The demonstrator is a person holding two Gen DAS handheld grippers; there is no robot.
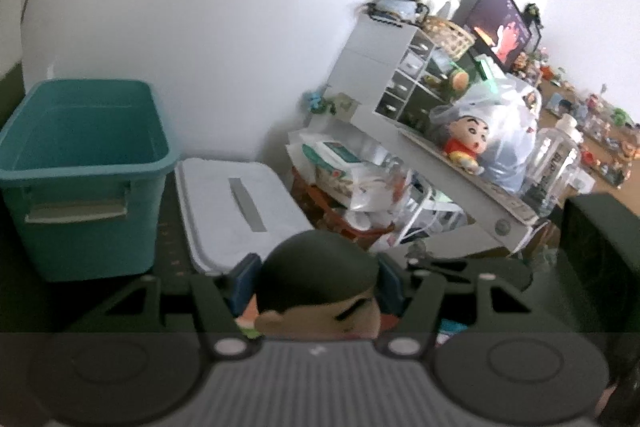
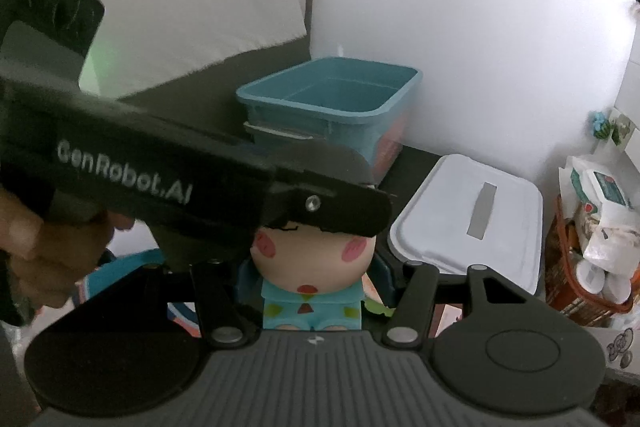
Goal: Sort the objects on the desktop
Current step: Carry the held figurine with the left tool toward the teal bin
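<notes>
Figure (image 2: 314, 267) sits between the right gripper's (image 2: 314, 279) pads, clamped at the body, face toward the camera. Left gripper (image 1: 316, 285) straddles its dark head, jaws parted; pad contact unclear. A hand (image 2: 48, 251) holds the left gripper's body. Teal bin (image 2: 332, 95) stands open behind, white lid (image 2: 468, 223) flat beside it.

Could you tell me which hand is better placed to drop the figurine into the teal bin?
Probably right: the right gripper grips the figurine at both sides, with the teal bin straight ahead; the left gripper merely straddles its head.
</notes>
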